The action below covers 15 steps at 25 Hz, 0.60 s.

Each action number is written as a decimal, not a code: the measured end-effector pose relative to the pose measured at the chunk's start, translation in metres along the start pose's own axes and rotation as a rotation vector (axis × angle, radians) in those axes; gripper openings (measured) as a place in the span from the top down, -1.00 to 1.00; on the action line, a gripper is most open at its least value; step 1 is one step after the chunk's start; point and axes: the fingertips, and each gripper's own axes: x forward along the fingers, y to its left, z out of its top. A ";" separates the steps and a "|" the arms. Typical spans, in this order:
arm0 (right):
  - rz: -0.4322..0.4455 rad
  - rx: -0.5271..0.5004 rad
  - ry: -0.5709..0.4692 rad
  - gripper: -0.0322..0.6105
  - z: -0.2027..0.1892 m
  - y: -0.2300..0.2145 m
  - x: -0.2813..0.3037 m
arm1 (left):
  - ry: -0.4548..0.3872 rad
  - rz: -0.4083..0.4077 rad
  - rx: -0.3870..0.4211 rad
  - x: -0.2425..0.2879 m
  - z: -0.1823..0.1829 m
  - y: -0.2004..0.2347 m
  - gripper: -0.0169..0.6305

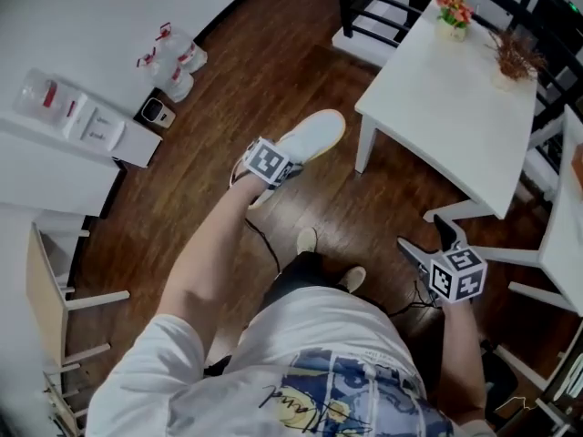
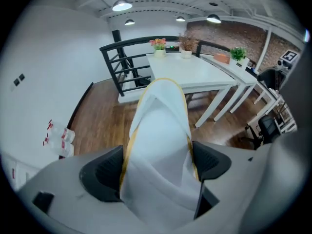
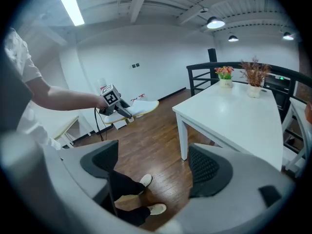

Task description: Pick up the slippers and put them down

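My left tongs (image 2: 156, 165) are clamped on a white slipper (image 1: 311, 137), by its heel end I think, since the marker cube covers that spot. The slipper hangs in the air over the wooden floor (image 1: 273, 62), near the white surface (image 1: 455, 89). My right tongs (image 3: 153, 167) are spread, with nothing between them.

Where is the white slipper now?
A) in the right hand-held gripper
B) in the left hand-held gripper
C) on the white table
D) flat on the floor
B: the left hand-held gripper is shut on the white slipper, raised over the wood floor; the right hand-held gripper stands open, empty.
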 end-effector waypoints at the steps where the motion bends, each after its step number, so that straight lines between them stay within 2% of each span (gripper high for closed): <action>1: 0.005 -0.005 0.012 -0.57 0.002 0.003 0.009 | 0.009 0.021 -0.030 0.002 -0.011 0.012 -0.41; 8: 0.011 -0.017 0.078 -0.52 0.036 0.035 0.094 | 0.061 0.106 -0.214 0.027 -0.078 0.104 -0.41; 15: -0.030 -0.015 0.149 -0.52 0.069 0.063 0.210 | 0.084 0.080 -0.382 0.104 -0.135 0.188 -0.41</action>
